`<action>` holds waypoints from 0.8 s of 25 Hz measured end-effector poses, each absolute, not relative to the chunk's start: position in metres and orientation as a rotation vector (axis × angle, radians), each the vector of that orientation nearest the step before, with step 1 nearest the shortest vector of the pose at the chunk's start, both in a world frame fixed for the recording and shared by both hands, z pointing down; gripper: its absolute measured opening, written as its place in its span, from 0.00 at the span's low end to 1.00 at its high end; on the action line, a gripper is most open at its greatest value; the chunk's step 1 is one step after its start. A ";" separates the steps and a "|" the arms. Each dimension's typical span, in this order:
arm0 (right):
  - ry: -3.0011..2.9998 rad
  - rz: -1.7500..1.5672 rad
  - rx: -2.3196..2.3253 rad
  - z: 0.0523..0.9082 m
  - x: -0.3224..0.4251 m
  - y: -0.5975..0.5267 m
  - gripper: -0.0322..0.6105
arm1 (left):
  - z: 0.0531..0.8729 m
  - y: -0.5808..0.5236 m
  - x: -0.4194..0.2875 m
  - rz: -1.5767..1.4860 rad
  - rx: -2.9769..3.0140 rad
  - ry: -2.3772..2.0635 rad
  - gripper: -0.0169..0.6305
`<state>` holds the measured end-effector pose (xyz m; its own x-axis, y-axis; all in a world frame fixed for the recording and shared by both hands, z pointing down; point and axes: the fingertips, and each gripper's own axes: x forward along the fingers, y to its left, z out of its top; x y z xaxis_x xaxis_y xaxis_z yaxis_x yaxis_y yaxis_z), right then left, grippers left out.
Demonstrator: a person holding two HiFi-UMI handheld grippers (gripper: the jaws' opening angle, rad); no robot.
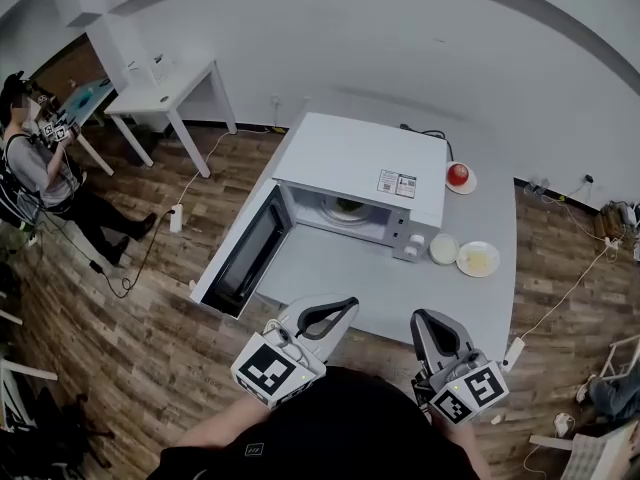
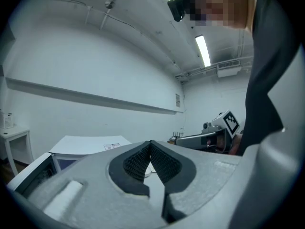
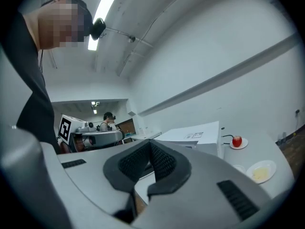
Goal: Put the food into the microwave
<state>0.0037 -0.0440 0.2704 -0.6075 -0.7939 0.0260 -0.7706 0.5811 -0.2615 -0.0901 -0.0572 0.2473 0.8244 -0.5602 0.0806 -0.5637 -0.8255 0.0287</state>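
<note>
The white microwave [image 1: 360, 153] stands on the grey table [image 1: 350, 288] with its door [image 1: 245, 258] swung open to the left. A plate with something greenish [image 1: 346, 208] lies inside it. Right of the microwave are a red apple on a saucer [image 1: 458, 175], a plate of yellow food [image 1: 478, 259] and a small white dish [image 1: 443, 249]. My left gripper [image 1: 350, 304] [image 2: 150, 144] and my right gripper [image 1: 418, 316] [image 3: 150, 144] hover near the table's front edge, short of the microwave. Both are shut with nothing between the pads. The right gripper view shows the apple [image 3: 237, 140] and the yellow food [image 3: 261, 172].
A person [image 1: 40, 168] sits at far left beside a small white table [image 1: 165, 93]. Cables and a power strip [image 1: 513, 351] lie on the wooden floor around the grey table. The open door juts past the table's left side.
</note>
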 end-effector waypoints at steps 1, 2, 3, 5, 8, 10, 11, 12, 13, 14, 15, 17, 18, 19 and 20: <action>2.717 -0.361 -1.353 0.270 0.003 -0.044 0.07 | 0.247 -0.058 -0.091 0.107 2.947 -0.908 0.04; 2.720 -0.351 -1.360 0.269 0.003 -0.045 0.07 | 0.247 -0.060 -0.092 0.103 2.942 -0.905 0.04; 2.721 -0.345 -1.366 0.268 0.002 -0.045 0.07 | 0.247 -0.061 -0.093 0.097 2.937 -0.902 0.04; 2.726 -0.328 -1.379 0.265 0.000 -0.046 0.07 | 0.246 -0.063 -0.097 0.085 2.932 -0.896 0.04; 2.736 -0.303 -1.388 0.262 -0.006 -0.045 0.07 | 0.245 -0.065 -0.102 0.076 2.942 -0.884 0.04; 2.743 -0.302 -1.385 0.263 -0.012 -0.045 0.07 | 0.246 -0.065 -0.106 0.075 2.946 -0.880 0.04; 2.746 -0.305 -1.383 0.263 -0.015 -0.045 0.07 | 0.245 -0.065 -0.108 0.068 2.944 -0.879 0.04; 2.749 -0.309 -1.381 0.264 -0.018 -0.044 0.07 | 0.245 -0.065 -0.110 0.061 2.940 -0.878 0.04; 2.753 -0.312 -1.378 0.264 -0.020 -0.044 0.07 | 0.246 -0.066 -0.111 0.055 2.936 -0.876 0.04; 2.757 -0.313 -1.376 0.265 -0.022 -0.043 0.07 | 0.247 -0.066 -0.111 0.051 2.932 -0.872 0.04; 2.761 -0.314 -1.374 0.265 -0.024 -0.043 0.07 | 0.247 -0.066 -0.112 0.049 2.928 -0.868 0.04; 2.768 -0.322 -1.373 0.268 -0.026 -0.042 0.07 | 0.250 -0.065 -0.112 0.047 2.922 -0.861 0.04; 2.769 -0.328 -1.372 0.269 -0.027 -0.041 0.07 | 0.251 -0.064 -0.113 0.048 2.919 -0.858 0.04; 2.768 -0.335 -1.371 0.270 -0.027 -0.040 0.07 | 0.252 -0.063 -0.113 0.049 2.915 -0.856 0.04; 2.767 -0.342 -1.370 0.271 -0.028 -0.039 0.07 | 0.252 -0.062 -0.114 0.051 2.911 -0.854 0.04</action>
